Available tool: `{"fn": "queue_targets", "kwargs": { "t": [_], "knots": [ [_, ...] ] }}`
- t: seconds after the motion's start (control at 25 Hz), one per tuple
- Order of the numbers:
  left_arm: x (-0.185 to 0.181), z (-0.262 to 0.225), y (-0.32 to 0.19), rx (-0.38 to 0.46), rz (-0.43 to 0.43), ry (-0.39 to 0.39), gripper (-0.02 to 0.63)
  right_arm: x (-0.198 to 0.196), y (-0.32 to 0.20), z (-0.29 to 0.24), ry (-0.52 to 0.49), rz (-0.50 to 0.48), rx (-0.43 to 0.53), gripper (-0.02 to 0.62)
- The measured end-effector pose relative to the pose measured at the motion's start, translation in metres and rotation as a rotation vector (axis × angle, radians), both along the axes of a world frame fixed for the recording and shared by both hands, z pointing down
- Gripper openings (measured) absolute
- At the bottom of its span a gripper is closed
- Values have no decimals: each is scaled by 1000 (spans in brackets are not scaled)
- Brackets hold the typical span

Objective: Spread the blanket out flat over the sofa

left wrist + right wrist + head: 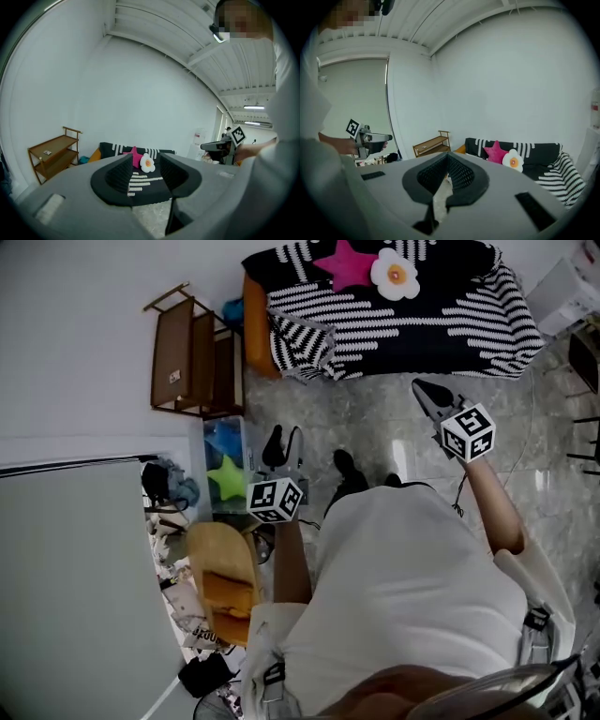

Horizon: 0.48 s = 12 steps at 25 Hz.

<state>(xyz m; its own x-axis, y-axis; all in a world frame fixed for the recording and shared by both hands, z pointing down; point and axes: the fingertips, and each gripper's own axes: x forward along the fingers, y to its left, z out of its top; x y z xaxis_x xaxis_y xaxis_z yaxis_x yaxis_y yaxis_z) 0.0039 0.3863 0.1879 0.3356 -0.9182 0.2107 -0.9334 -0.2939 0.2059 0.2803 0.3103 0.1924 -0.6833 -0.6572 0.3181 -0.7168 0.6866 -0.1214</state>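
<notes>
Grey-bodied and black-padded, the left gripper [146, 160] is held with its jaws spread wide, and nothing is caught between them; only the distant sofa is framed in the gap. The right gripper [447, 154] is carried with its jaws pressed together at the tips, and nothing is pinched there either. Both tools are held out in front of the standing person, over a pale marbled floor [375, 427], and a broad stretch of that floor is left between them and the sofa.

Further off, the black-and-white striped blanket [422, 324] is seen already lying on the sofa [255, 329]. The seat, the back and the right end are covered by it, and its front edge is hung down towards the floor. A pink star cushion [349, 266] and a white flower cushion [394, 273] are propped against the back edge, on top of the blanket. At the front left corner the cloth is gathered into folds, and the orange left end of the sofa is left bare. A wooden shelf [192, 357] is set just beyond that end.

The spreading is judged to be largely done. What is left, it seems, is for the bunched left corner to be drawn out flat.
</notes>
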Motion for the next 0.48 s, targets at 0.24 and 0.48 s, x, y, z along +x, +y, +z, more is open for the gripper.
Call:
{"fn": "queue_targets", "kwargs": {
  "t": [0.24, 0.48],
  "knots": [
    [-52, 8, -51, -13, 45, -5, 173, -48, -43, 7, 19, 42, -11, 3],
    [-96, 15, -89, -26, 82, 2, 173, -86, -70, 12, 32, 90, -24, 3]
  ]
}}
